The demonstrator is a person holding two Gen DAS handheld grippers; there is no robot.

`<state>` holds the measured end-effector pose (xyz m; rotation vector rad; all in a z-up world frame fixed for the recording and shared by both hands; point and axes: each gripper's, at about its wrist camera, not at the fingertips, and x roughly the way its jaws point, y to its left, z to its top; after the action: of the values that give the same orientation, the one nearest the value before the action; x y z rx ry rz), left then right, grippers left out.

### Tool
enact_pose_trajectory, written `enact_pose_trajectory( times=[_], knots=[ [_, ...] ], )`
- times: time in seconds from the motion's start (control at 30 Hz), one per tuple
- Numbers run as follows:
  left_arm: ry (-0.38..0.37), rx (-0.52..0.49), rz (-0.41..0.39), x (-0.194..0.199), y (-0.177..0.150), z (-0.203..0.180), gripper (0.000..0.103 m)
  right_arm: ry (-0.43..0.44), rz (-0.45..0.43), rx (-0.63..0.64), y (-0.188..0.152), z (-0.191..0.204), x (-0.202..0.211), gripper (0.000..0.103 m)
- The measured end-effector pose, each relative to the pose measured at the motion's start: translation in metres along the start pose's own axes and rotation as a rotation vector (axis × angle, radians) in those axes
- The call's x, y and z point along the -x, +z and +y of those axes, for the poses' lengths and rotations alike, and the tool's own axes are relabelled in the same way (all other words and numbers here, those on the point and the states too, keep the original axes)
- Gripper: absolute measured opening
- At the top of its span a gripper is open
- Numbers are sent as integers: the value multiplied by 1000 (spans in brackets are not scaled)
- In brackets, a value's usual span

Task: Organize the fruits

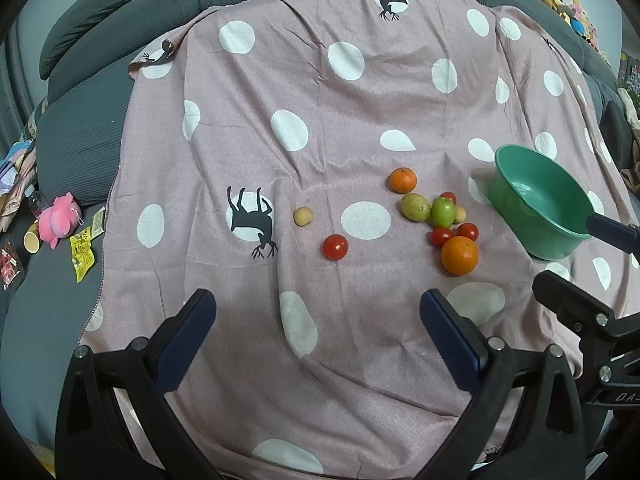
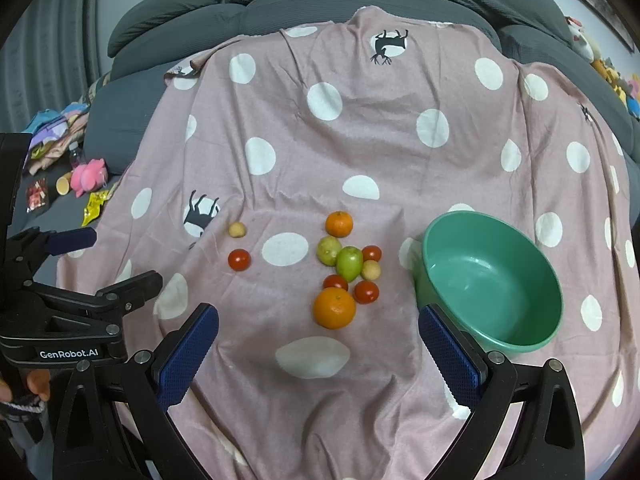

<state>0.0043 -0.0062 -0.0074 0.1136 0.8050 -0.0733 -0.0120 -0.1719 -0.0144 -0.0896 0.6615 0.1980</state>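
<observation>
Two black grippers with blue-padded fingers, the left gripper and the right gripper, hover with jaws spread wide and empty above a pink polka-dot cloth. Oranges, green fruits and small red tomatoes cluster just left of an empty round green plastic bowl; one tomato and a small yellowish fruit lie apart, further left.

Fruits clustered left of bowl (empty).
</observation>
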Motion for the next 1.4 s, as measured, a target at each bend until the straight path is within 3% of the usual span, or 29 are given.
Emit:
enact_pose_trajectory(
  times=[0.2,0.57,0.93,1.13,1.4],
  knots=[
    [-13,-5,19,-7,0,-3,102,8,8,-15,-5,-3,-6,101],
    [-132,17,90,-40,-1,-8,102,110,33,-130,-12,-35,-26,101],
    [-381,-2,149,-87,11,-59,98,235,45,-292,-22,-80,-46,83],
    [-435,-35,171,-115,24,-94,89,264,36,-335,-26,-96,-50,81],
    [-393,-82,210,-145,25,-113,55,265,27,-333,-26,-103,-52,81]
  ],
)
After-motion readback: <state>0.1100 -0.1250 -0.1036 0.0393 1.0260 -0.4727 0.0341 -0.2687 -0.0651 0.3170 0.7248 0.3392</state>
